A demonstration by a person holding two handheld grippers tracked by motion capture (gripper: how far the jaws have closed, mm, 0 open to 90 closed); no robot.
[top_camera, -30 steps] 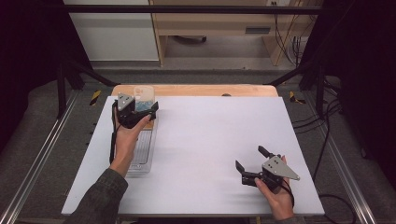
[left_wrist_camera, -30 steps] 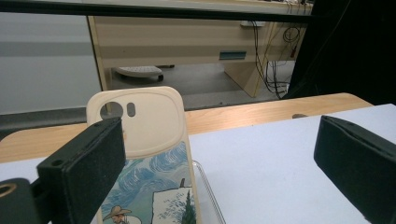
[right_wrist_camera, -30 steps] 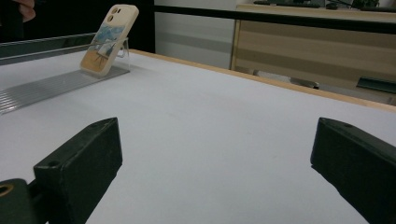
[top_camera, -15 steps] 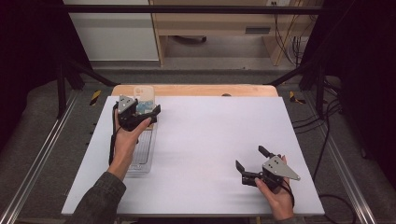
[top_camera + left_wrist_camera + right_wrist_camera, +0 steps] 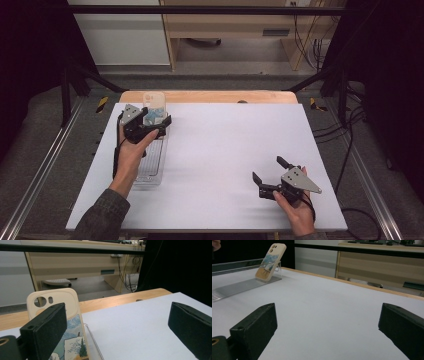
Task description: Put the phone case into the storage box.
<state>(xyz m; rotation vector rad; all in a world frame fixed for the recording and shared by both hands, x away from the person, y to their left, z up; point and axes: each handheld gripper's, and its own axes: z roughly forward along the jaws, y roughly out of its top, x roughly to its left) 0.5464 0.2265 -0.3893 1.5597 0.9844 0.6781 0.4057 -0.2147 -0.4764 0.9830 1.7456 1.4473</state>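
We see a lab: black curtains point(image 5: 30, 60) around a metal-framed white desk point(image 5: 225, 150), cables point(image 5: 305, 30) trailing under a wooden bench point(image 5: 225, 20).

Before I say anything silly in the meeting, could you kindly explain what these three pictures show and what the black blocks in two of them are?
There is no machine arm here: a person holds a hand-operated two-jaw gripper in each hand at a white table. The high view looks down from above the person. In it, the left gripper is by a phone case, and the right gripper hovers low at the near right.

The other two pictures come from cameras riding on the grippers, so the black blocks are each gripper's own jaws. Both pairs stand wide apart and hold nothing.

The cream phone case, printed with a painting, leans tilted in a clear plastic stand. In the left gripper view it sits just behind the left jaw, not between the jaws.
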